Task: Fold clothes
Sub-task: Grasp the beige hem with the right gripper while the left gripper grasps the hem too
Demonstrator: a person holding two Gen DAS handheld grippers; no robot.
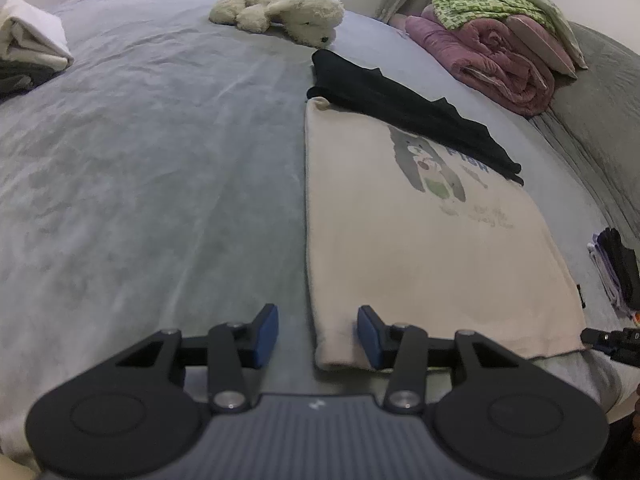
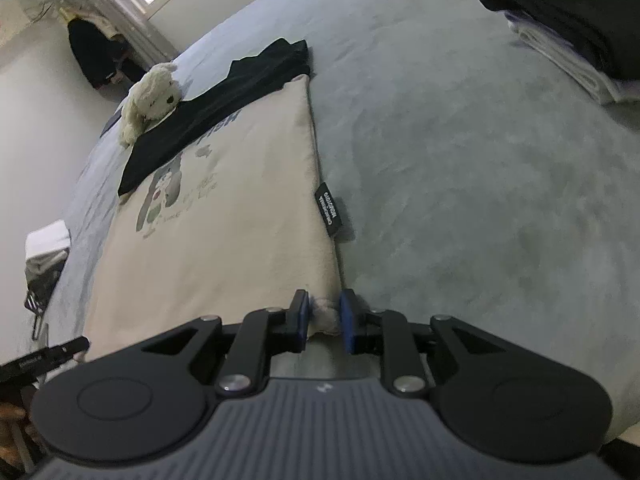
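Note:
A cream T-shirt (image 1: 420,240) with a dog print lies flat on the grey bed, its black sleeves (image 1: 400,108) folded across the far end. My left gripper (image 1: 318,334) is open, its jaws straddling the shirt's near left corner. In the right wrist view the same shirt (image 2: 224,208) lies ahead to the left, with a black side label (image 2: 329,208) on its edge. My right gripper (image 2: 323,320) has its jaws narrowly apart around the bunched near right corner (image 2: 325,314) of the shirt, and I cannot tell whether they pinch it.
A white plush dog (image 1: 280,10) lies at the far end of the bed (image 1: 140,160). A pink duvet with a green cloth (image 1: 496,40) is piled at the far right. Folded clothes are stacked at the left (image 1: 30,40) and at the right (image 2: 576,24).

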